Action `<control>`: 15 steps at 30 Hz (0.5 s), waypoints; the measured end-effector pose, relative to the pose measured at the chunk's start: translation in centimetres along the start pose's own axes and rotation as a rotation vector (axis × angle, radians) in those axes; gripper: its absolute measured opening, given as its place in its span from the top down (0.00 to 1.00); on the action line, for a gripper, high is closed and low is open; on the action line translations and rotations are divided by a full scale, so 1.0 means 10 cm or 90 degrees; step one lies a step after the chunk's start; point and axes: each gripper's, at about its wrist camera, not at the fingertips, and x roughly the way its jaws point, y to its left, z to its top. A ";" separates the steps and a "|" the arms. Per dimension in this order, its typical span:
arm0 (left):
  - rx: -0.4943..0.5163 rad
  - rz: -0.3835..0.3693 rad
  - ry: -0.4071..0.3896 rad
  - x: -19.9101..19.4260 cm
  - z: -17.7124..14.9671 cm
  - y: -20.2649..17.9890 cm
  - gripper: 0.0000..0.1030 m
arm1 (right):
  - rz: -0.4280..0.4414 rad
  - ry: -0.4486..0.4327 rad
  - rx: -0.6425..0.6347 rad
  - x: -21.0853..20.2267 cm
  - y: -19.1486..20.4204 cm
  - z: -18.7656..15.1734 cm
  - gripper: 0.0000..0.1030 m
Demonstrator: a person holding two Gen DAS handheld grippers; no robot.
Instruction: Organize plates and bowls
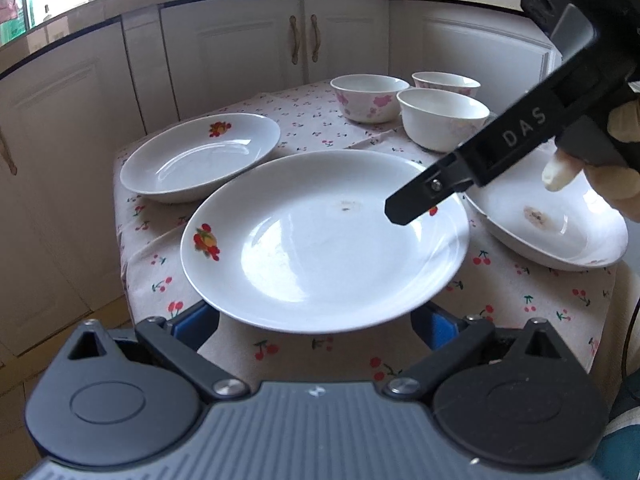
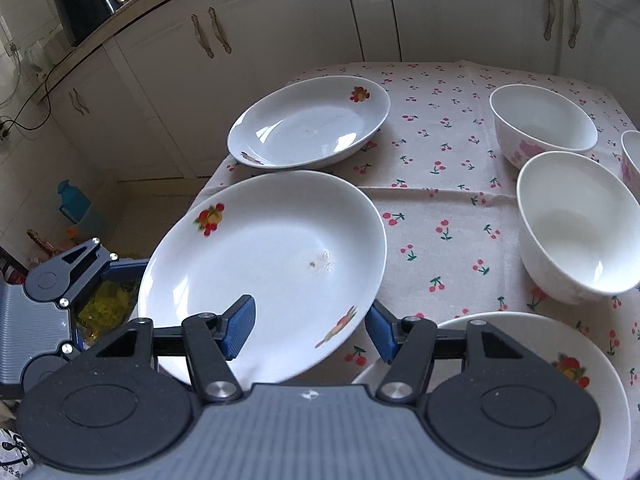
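A white plate point(image 1: 324, 240) with fruit prints is lifted above the cherry-print tablecloth point(image 1: 320, 120); it also shows in the right wrist view point(image 2: 264, 264). My right gripper point(image 2: 310, 330) is open with its jaws either side of the plate's near rim, left pad above the plate, right pad beside it. My left gripper point(image 1: 316, 320) sits under the plate's near edge with its blue pads spread wide; contact is hidden. A second plate point(image 1: 200, 156) lies at the far left, a third point(image 1: 552, 224) at the right. Three bowls point(image 1: 368, 96) point(image 1: 440, 118) point(image 1: 446, 82) stand at the back.
The table's left edge point(image 1: 120, 216) drops to the floor. White kitchen cabinets point(image 1: 304, 36) stand close behind the table. A bag and clutter point(image 2: 104, 308) lie on the floor at the left. The right gripper's body and gloved hand point(image 1: 560, 120) cross above the right plate.
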 end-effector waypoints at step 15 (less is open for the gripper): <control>0.004 0.017 0.005 0.01 -0.02 -0.04 0.02 | -0.011 0.005 -0.016 -0.01 0.03 -0.02 0.29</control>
